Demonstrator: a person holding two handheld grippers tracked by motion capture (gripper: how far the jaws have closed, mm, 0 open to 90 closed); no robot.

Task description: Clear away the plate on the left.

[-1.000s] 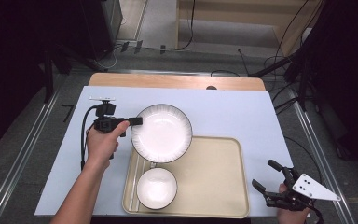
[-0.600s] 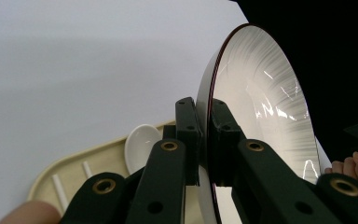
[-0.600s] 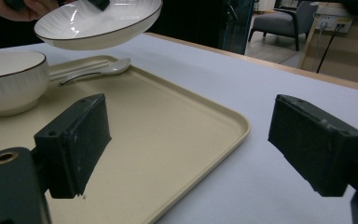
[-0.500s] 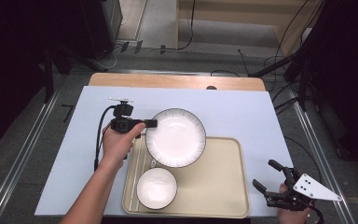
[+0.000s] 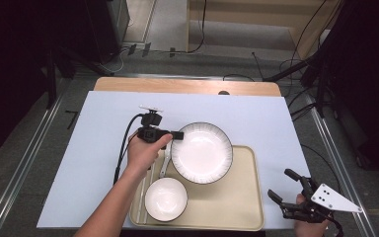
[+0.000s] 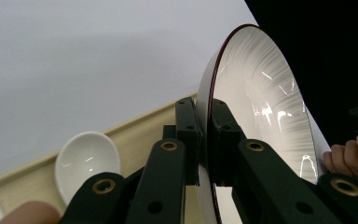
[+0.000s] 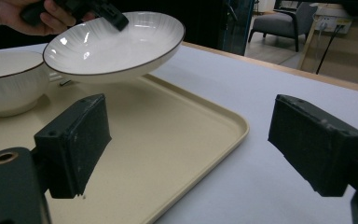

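While L gripper (image 5: 176, 135) pinches plate (image 5: 202, 152) rim | plate above tray (image 5: 237, 207) | R gripper (image 5: 281, 186) spread

The high view looks forward and down over the table (image 5: 98, 163). Each gripper view rides close behind its jaws (near table level); all three share the plate (image 5: 202, 153) and tray (image 5: 237, 207).

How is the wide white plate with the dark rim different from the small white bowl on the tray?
The wide, shallow white plate with a dark rim is clamped at its edge by the left gripper and hangs above the beige tray; the small, deep white bowl rests on the tray, untouched. The plate shows fine ribbed lines inside; the bowl looks smooth. Both are round, glossy and empty.
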